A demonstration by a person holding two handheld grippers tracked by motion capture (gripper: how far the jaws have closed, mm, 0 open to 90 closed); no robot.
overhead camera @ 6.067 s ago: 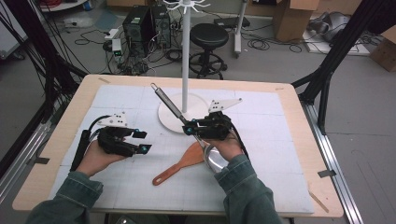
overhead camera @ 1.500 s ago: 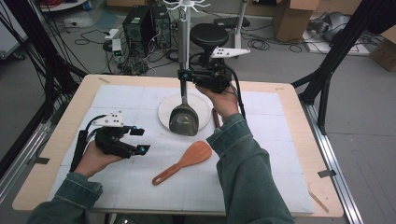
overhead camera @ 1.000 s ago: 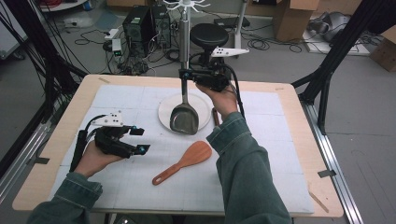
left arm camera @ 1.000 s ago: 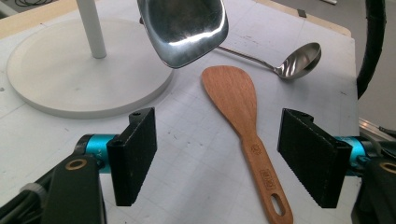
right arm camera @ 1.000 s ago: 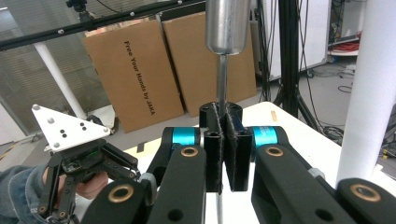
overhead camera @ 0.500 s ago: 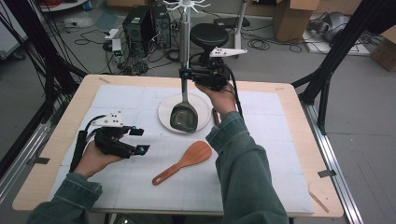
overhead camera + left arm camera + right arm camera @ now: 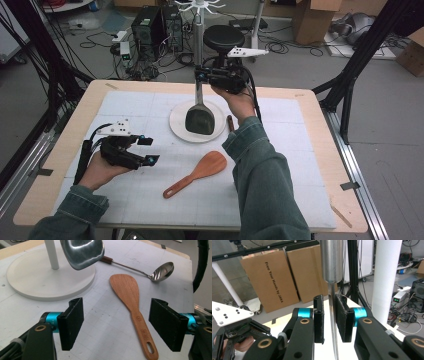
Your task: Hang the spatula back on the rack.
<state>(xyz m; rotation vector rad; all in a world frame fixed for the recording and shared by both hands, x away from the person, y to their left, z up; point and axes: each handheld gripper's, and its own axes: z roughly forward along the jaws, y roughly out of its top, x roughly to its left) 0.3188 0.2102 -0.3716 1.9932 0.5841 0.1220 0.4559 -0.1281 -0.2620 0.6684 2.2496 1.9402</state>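
Observation:
A metal spatula (image 7: 200, 120) hangs upright beside the white pole (image 7: 199, 45) of a hook stand, its blade just above the stand's round base (image 7: 179, 125). My right gripper (image 7: 200, 77) is raised at the spatula's thin shaft (image 7: 332, 322). Its jaws have just been opening and now stand slightly apart, with the shaft between the pads and a gap on one side. My left gripper (image 7: 146, 150) rests open on the mat at the left with nothing in it. A wooden spatula (image 7: 130, 297) lies ahead of its jaws.
A steel ladle (image 7: 160, 271) lies on the mat right of the stand base, partly hidden under the right sleeve (image 7: 260, 165) in the high view. Cardboard boxes (image 7: 274, 277) and a stool (image 7: 223, 36) stand beyond the table's far edge.
Since six seconds ago my right gripper has lifted the metal spatula from the mat up along the pole. Over the last second both hands kept still.

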